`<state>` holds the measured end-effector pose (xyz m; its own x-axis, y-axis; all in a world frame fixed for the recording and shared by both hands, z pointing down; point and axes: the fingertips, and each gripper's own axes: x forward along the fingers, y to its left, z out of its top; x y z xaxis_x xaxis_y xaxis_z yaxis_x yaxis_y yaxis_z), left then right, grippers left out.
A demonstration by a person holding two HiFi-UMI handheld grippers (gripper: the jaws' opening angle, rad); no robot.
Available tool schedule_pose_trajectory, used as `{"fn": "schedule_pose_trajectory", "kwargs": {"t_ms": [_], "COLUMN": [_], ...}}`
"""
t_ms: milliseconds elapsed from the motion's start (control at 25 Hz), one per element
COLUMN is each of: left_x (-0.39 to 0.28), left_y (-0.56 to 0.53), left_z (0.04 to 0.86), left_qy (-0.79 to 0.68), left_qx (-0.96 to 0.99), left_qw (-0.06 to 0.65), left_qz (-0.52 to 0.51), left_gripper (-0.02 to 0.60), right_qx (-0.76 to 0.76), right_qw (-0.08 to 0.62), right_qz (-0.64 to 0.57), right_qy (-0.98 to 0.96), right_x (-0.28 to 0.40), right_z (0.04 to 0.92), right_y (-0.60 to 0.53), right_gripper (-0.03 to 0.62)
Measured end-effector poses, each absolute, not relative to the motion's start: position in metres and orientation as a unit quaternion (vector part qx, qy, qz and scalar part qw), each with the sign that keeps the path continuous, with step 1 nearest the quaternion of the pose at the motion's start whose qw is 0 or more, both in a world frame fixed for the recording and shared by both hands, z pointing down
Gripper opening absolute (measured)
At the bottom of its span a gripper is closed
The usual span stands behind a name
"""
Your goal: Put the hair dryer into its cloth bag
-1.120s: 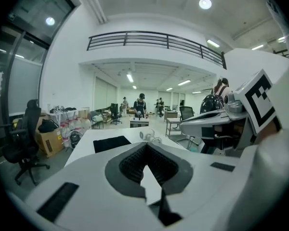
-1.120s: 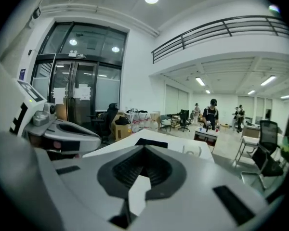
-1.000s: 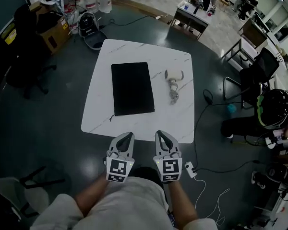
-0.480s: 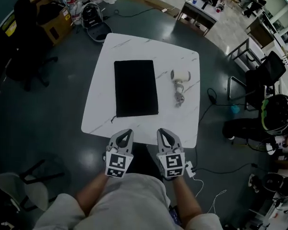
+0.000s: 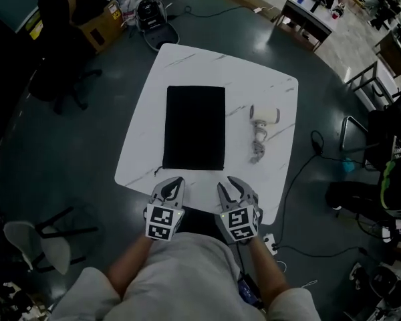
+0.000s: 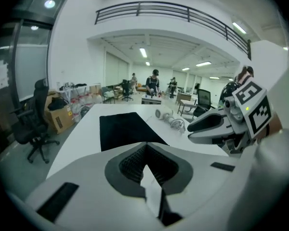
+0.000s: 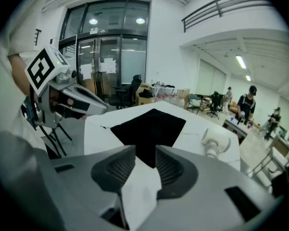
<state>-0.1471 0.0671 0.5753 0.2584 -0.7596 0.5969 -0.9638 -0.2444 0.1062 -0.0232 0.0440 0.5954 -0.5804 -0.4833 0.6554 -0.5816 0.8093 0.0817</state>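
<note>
A flat black cloth bag [image 5: 194, 127] lies in the middle of the white marble table [image 5: 147, 132]. To its right lies the white hair dryer [image 5: 262, 118] with its cord bundled beside it. Both grippers hover side by side at the table's near edge, short of the bag. My left gripper [image 5: 176, 182] is shut and empty. My right gripper [image 5: 230, 182] has just been opening, and its jaws stand slightly apart with nothing between them. The left gripper view shows the bag [image 6: 125, 129], the dryer [image 6: 166, 115] and the right gripper [image 6: 216, 124]. The right gripper view shows the bag [image 7: 151, 126] and the dryer [image 7: 216, 143].
Around the table, the dark floor holds a black office chair [image 5: 60, 79], a cardboard box [image 5: 103, 22], a pale chair [image 5: 37, 243] at lower left and a power strip [image 5: 267, 244] with a cable. A desk [image 5: 307, 19] with people stands at the back right.
Both grippers have moved forward and down to the table's near edge. The right jaws have parted a little. The bag and the dryer lie as before.
</note>
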Motion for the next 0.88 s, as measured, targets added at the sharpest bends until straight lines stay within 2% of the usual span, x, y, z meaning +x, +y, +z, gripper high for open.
{"fn": "schedule_pose_trajectory", "kwargs": {"t_ms": [40,80,320,640,680,760,880], "left_x": [-0.144,-0.142,-0.135,-0.15,-0.152,-0.156,-0.164], "left_y": [0.064,0.061,0.058,0.049,0.049,0.049,0.046], "left_z": [0.579,0.583,0.608,0.619,0.62,0.622,0.626], "left_qy": [-0.575,-0.58,-0.597,-0.61,-0.609,-0.604,-0.589], "left_qx": [0.751,0.746,0.721,0.708,0.708,0.712,0.722], "left_qw": [0.246,0.251,0.25,0.252,0.251,0.245,0.227], "left_qz": [0.212,0.211,0.247,0.252,0.255,0.263,0.283], "left_gripper": [0.008,0.008,0.008,0.008,0.008,0.008,0.008], "right_qx": [0.288,0.276,0.192,0.114,0.116,0.134,0.162], "right_qw": [0.357,0.373,0.465,0.509,0.506,0.487,0.45], "right_qz": [0.07,0.057,-0.142,-0.239,-0.24,-0.234,-0.185], "right_qy": [-0.886,-0.884,-0.852,-0.819,-0.82,-0.831,-0.859], "right_x": [-0.021,-0.02,-0.028,-0.053,-0.055,-0.059,-0.068], "right_z": [0.605,0.614,0.657,0.707,0.709,0.702,0.683], "right_y": [0.04,0.036,0.019,0.012,0.011,0.008,0.005], "right_gripper": [0.136,0.143,0.15,0.156,0.146,0.029,0.026]}}
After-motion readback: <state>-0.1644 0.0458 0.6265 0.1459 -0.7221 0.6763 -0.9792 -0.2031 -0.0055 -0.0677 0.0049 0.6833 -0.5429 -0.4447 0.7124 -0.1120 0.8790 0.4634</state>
